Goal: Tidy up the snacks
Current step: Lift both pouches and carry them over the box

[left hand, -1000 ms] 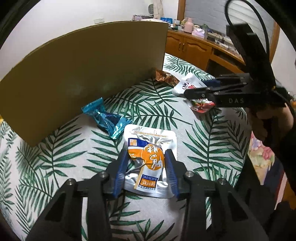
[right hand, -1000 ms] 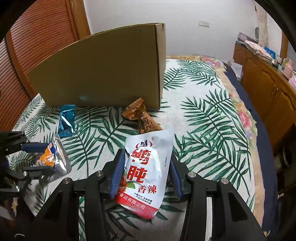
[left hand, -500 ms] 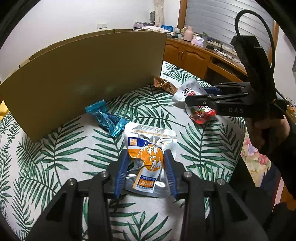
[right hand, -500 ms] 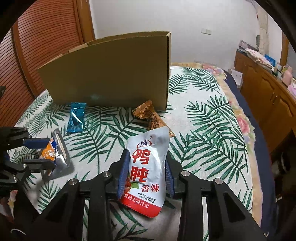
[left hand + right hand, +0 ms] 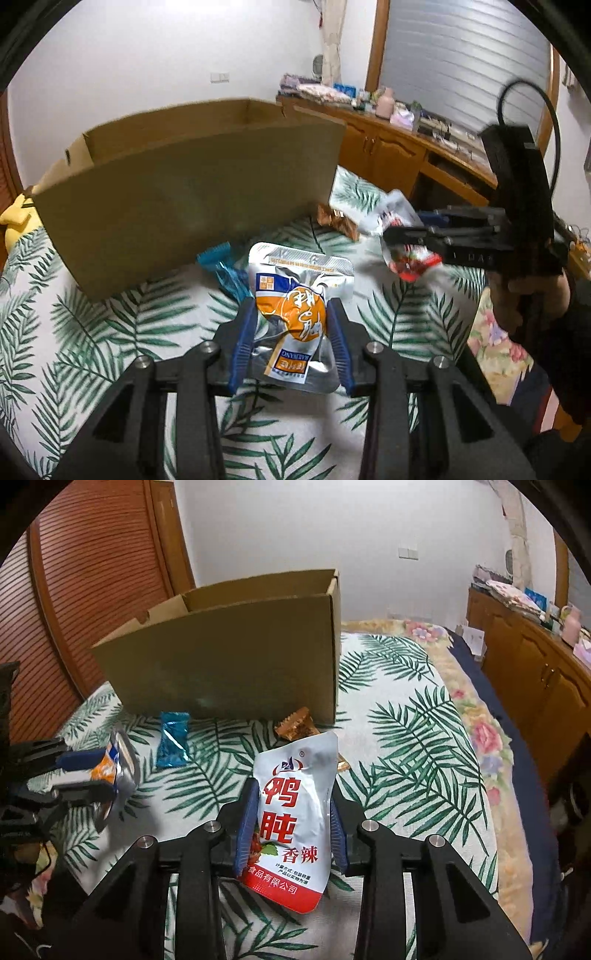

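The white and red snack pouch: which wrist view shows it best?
The right wrist view. There the white and red snack pouch sits face-on between the right gripper pads, print sharp. The left wrist view shows it only edge-on, blurred and partly hidden by that gripper.

A bed spread with a white cover printed in green palm leaves (image 5: 424, 716) carried everything. An open brown cardboard box (image 5: 229, 657) stood on it toward the far side. Just in front of the box's near wall lay a small shiny blue foil wrapper (image 5: 173, 740), and near the box's right corner lay a crinkled copper-brown wrapper (image 5: 297, 725). A flowered pink and yellow border (image 5: 476, 716) edged the bed's right side.
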{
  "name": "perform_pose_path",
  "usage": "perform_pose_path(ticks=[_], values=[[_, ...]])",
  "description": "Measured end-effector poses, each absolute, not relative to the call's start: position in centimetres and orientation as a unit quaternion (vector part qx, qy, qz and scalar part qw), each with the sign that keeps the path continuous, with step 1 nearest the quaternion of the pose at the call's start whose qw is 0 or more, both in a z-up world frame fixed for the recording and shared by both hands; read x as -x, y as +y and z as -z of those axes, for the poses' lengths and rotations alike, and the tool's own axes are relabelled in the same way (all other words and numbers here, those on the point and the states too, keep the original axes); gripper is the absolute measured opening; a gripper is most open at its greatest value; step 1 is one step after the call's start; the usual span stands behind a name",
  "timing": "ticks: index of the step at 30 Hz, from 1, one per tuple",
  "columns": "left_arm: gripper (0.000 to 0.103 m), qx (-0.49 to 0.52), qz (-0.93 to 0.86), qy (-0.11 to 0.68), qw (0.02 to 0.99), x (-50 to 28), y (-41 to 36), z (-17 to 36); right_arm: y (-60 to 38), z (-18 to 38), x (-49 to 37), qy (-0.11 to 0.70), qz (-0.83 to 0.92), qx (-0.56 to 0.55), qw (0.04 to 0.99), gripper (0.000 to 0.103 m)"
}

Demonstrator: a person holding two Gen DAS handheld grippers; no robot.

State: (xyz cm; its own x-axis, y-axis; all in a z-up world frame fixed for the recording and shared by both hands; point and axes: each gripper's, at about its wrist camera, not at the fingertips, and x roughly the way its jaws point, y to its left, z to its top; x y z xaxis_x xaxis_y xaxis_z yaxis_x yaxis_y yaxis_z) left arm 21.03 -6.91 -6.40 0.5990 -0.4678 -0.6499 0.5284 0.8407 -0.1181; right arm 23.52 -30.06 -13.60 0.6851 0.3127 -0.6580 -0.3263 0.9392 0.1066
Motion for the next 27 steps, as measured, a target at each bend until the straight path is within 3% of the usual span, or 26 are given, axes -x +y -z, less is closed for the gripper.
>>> perform_pose_path(ticks=[27], values=[[0.037,0.015,0.225,0.260,0.939,-24.7,-1.6,0.0,-27.1,7.0,-24.1,0.286,-0.215,0.009,0.934,0.035]])
